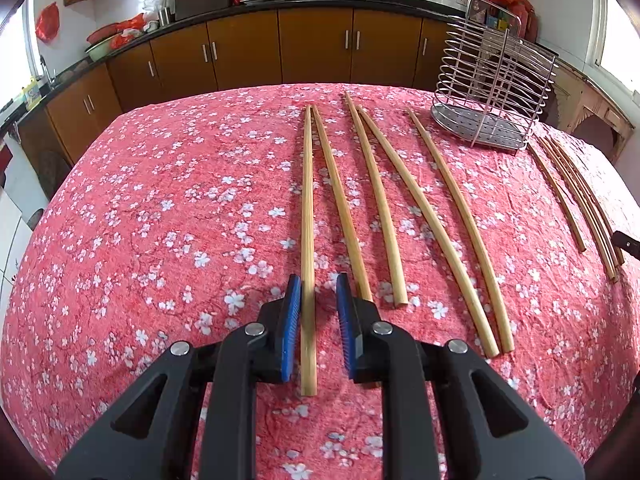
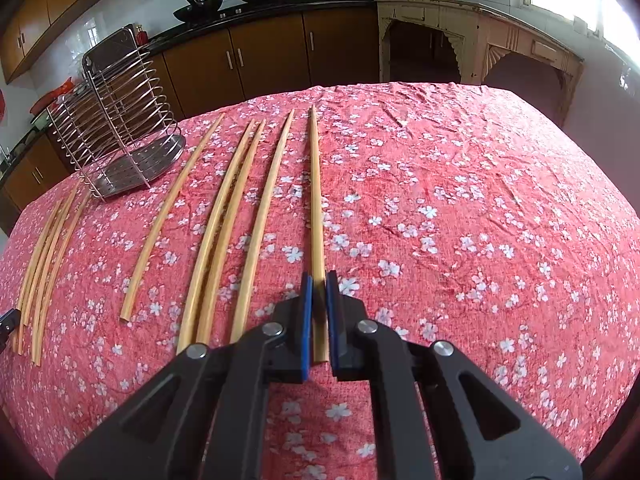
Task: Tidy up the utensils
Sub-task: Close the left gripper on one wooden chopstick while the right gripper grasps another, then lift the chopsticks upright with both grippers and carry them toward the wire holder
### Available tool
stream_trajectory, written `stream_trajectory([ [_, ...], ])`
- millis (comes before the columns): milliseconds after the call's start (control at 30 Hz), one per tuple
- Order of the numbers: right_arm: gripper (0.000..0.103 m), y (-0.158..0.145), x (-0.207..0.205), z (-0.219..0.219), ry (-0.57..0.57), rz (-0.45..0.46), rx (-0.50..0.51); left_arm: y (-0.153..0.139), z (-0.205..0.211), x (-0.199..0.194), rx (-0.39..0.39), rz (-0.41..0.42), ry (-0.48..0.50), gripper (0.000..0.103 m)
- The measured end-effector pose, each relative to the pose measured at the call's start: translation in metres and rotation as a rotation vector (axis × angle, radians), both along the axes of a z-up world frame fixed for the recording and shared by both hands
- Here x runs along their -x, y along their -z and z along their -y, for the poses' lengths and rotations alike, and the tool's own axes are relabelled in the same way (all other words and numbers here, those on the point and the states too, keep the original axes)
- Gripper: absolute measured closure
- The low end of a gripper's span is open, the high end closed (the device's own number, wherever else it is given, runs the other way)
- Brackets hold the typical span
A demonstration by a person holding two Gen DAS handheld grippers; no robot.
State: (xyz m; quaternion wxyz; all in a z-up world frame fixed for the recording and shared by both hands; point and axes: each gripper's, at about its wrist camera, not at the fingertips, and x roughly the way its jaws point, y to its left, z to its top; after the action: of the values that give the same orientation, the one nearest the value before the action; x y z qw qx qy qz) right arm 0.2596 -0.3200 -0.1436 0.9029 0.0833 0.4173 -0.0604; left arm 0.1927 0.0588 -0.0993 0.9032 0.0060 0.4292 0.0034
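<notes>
Long wooden chopsticks lie side by side on a red floral tablecloth (image 1: 160, 240). My left gripper (image 1: 318, 278) is open and straddles the near end of the leftmost chopstick (image 1: 307, 200). That stick lies against the left blue pad, with a gap to the right pad. A second chopstick (image 1: 340, 208) runs just right of it, its near end hidden behind the right finger. In the right wrist view my right gripper (image 2: 319, 276) is shut on the near end of the rightmost chopstick (image 2: 316, 200), which rests on the cloth.
A wire utensil rack (image 1: 492, 92) (image 2: 120, 128) with a perforated steel base stands at the table's far side. More chopsticks (image 1: 424, 220) (image 2: 224, 216) lie between the grippers, with a thinner bundle (image 1: 576, 200) (image 2: 48, 248) beyond. Kitchen cabinets (image 1: 240, 48) line the back.
</notes>
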Motion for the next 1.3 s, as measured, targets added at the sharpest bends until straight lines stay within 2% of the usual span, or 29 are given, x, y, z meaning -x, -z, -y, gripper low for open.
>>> stream_trajectory([
  [33, 0.095, 0.000, 0.001, 0.000, -0.002, 0.001, 0.000, 0.000, 0.001, 0.001, 0.000, 0.000, -0.001, 0.085],
  [100, 0.095, -0.001, 0.001, 0.001, -0.004, 0.003, -0.005, 0.001, 0.001, 0.001, 0.002, 0.001, -0.010, 0.096],
  [267, 0.095, -0.012, 0.012, 0.001, -0.009, 0.041, 0.009, -0.007, -0.010, 0.009, 0.021, 0.015, -0.022, 0.096],
  [567, 0.095, -0.078, 0.041, 0.006, -0.011, 0.253, 0.091, -0.072, -0.022, 0.035, 0.039, 0.226, -0.032, 0.096],
  [867, 0.095, -0.124, 0.043, 0.012, -0.004, 0.407, 0.087, -0.122, -0.034, 0.029, 0.074, 0.376, -0.054, 0.096],
  [1100, 0.095, -0.142, 0.035, 0.017, 0.009, 0.457, 0.061, -0.142, -0.043, 0.021, 0.098, 0.426, -0.072, 0.096],
  [1300, 0.095, -0.158, 0.031, 0.014, 0.005, 0.492, 0.063, -0.153, -0.049, 0.018, 0.088, 0.450, -0.089, 0.096],
])
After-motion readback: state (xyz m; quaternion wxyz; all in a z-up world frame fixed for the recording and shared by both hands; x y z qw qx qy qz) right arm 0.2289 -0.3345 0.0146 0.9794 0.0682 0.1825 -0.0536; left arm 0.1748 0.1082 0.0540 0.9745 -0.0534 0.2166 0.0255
